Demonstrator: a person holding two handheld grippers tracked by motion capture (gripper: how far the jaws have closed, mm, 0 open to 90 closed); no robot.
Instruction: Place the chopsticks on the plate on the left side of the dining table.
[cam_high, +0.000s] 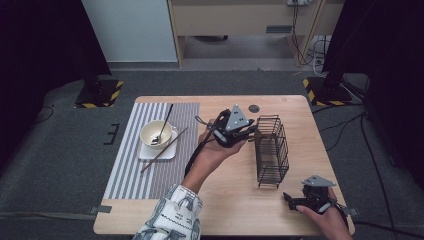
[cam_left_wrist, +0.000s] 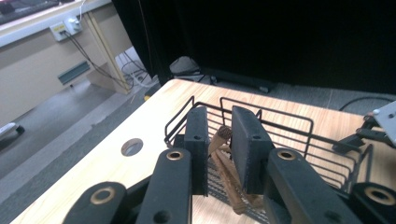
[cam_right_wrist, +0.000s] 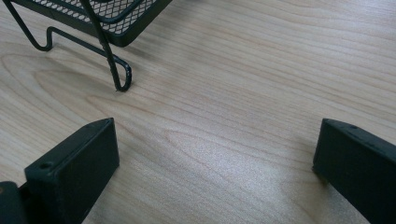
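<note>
My left gripper (cam_high: 250, 131) hovers at mid-table, right beside the left wall of a black wire basket (cam_high: 272, 150). In the left gripper view its jaws (cam_left_wrist: 219, 114) stand close together, shut on a brown wooden chopstick (cam_left_wrist: 224, 136) that slants between the pads, its lower part hanging over the basket's (cam_left_wrist: 280, 116) mesh. My right gripper (cam_high: 289, 199) rests near the front right of the table, open. In the right gripper view bare wood lies between its wide-set jaws (cam_right_wrist: 215, 158), with the basket's wire foot (cam_right_wrist: 119, 77) just beyond.
On a striped placemat (cam_high: 135, 170) at the left sits a cream cup (cam_high: 150, 134) holding a spoon (cam_high: 164, 122), on a white square plate (cam_high: 170, 152). Another chopstick (cam_high: 165, 148) lies across that plate. A round hole (cam_high: 254, 108) marks the table's far edge.
</note>
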